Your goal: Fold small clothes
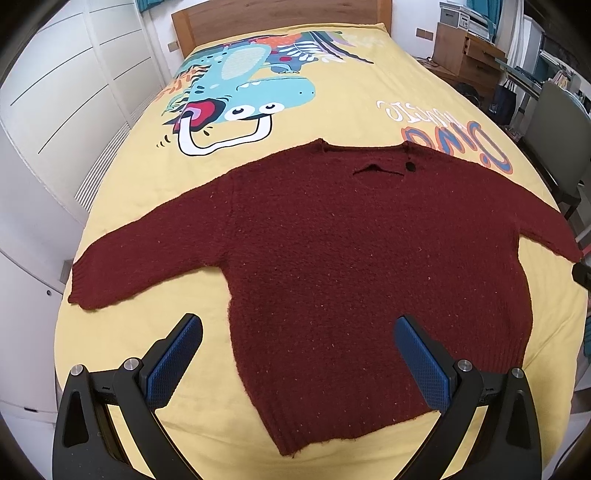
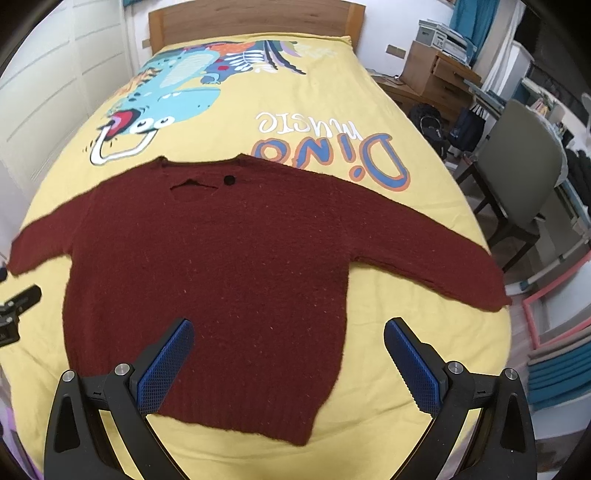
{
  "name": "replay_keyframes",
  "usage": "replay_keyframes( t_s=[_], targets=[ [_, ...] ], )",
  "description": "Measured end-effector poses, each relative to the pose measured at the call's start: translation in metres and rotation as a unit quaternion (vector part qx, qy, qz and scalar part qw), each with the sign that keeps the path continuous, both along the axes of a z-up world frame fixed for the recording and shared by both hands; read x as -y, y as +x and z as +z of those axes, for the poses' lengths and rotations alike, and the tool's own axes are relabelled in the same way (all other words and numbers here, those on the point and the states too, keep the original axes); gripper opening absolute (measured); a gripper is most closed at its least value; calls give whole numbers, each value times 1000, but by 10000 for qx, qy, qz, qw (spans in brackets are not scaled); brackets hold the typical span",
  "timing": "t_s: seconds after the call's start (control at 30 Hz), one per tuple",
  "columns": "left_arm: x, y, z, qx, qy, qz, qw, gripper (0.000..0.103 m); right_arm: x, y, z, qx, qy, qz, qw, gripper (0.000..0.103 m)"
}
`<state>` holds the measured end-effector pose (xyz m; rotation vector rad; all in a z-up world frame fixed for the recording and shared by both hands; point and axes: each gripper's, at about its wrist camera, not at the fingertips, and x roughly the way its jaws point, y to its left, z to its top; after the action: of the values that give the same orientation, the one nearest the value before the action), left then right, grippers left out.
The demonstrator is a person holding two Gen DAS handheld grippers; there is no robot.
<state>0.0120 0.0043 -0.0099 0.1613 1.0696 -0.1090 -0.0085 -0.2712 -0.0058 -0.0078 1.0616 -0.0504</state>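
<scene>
A dark red knitted sweater (image 1: 351,258) (image 2: 221,266) lies flat on the yellow bedspread (image 1: 332,118) (image 2: 295,103), both sleeves spread out sideways, neck toward the headboard, hem nearest me. My left gripper (image 1: 297,332) hovers open over the sweater's lower left part, blue pads wide apart, nothing between them. My right gripper (image 2: 288,332) hovers open over the lower right part of the hem. A dark piece at the right wrist view's left edge may be the other gripper.
The bed has a wooden headboard (image 1: 280,18) and a dinosaur print (image 1: 240,88). White wardrobe doors (image 1: 66,92) stand to the left. A grey chair (image 2: 524,177), bags and a wooden desk (image 2: 436,74) crowd the floor on the right.
</scene>
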Motion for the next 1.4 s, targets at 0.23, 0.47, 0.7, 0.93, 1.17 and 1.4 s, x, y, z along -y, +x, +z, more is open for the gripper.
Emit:
replay_keyframes(
  t_s=[0.23, 0.47, 0.7, 0.93, 1.17, 1.4],
  targets=[
    [-2, 25, -11, -19, 6, -129, 9999, 102, 47, 20, -28, 176, 485, -331, 9981, 103],
    [-8, 57, -31, -185, -44, -22, 9998, 102, 152, 55, -78, -70, 1094, -1434, 9836, 103],
    [-15, 77, -51, -388, -22, 105, 9992, 102, 244, 77, -126, -362, 1469, -2512, 9560, 103],
    [-28, 88, -62, -548, -151, 219, 9981, 102, 310, 71, -172, -694, 1933, -3738, 9045, 103],
    [-36, 93, -66, -584, -192, 361, 9975, 102, 344, 66, -196, -733, 2115, -4265, 8763, 95],
    [-36, 93, -68, -631, -313, 384, 9968, 102, 361, 75, -191, -765, 2017, -4278, 8777, 38]
  ],
)
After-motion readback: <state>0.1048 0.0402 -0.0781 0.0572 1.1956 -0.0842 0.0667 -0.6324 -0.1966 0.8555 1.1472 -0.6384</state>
